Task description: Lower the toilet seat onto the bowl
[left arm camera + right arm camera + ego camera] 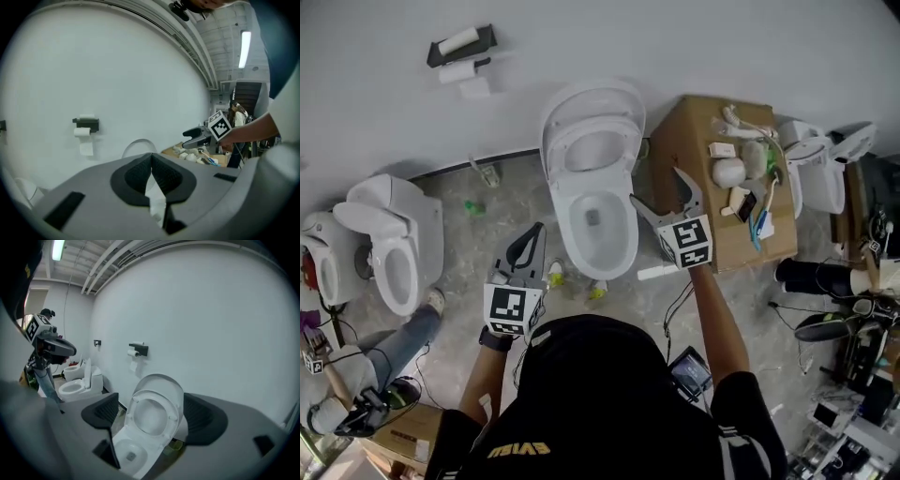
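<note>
Head view: above person, steeply down onto toilet (592, 202), middle distance. Left gripper view: low, left of toilet, faces wall; own jaws cover most of toilet; catches right gripper (185, 138). Right gripper view: right of toilet, near, faces toilet and wall. All three share toilet, roll holder (461, 45).

Yellow letters on the black shirt (520, 451) resemble "EVISU".

A white wall (722, 47) rises ahead of my right claw (654, 185). A cardboard box (684, 131) stands just to its right, with speckled grey floor (502, 206) below.
</note>
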